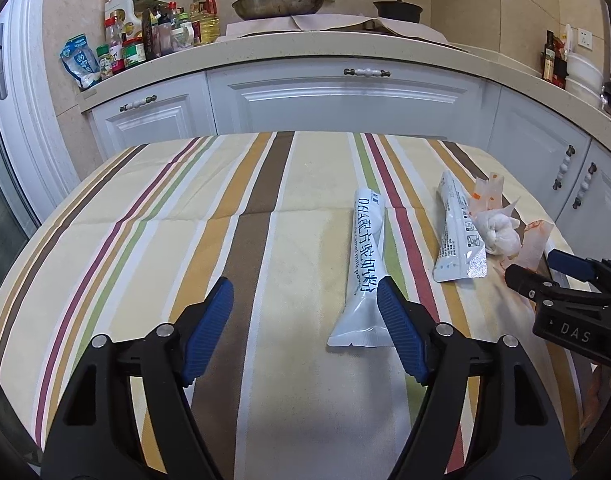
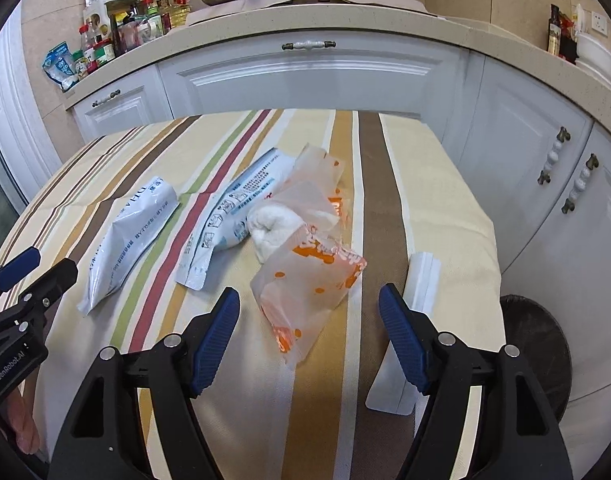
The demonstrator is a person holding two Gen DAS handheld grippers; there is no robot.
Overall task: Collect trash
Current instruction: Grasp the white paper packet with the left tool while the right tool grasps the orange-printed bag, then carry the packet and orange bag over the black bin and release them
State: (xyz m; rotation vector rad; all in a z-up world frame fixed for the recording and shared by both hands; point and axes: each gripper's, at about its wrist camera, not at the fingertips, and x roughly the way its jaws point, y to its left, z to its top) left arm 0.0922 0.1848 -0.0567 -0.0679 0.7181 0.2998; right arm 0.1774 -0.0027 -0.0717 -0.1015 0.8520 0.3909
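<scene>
On the striped tablecloth (image 1: pixel 145 208) lie a long white milk-powder sachet (image 1: pixel 365 256) (image 2: pixel 125 236), a second crumpled white sachet (image 1: pixel 457 228) (image 2: pixel 233 208), a wad of white tissue (image 1: pixel 499 232) (image 2: pixel 269 232) and a translucent orange-printed wrapper (image 2: pixel 309 280) (image 1: pixel 533 244). My left gripper (image 1: pixel 305 320) is open; its right finger touches the long sachet's lower end. My right gripper (image 2: pixel 309 328) is open, just short of the orange wrapper. Each gripper shows in the other view: the right (image 1: pixel 545 276), the left (image 2: pixel 33 276).
A flat white strip (image 2: pixel 409 320) lies by the table's right edge. A dark round bin (image 2: pixel 541 352) stands on the floor to the right. White cabinets (image 1: pixel 345 100) and a counter with bottles (image 1: pixel 153 36) and a pan (image 1: pixel 281 0) stand behind.
</scene>
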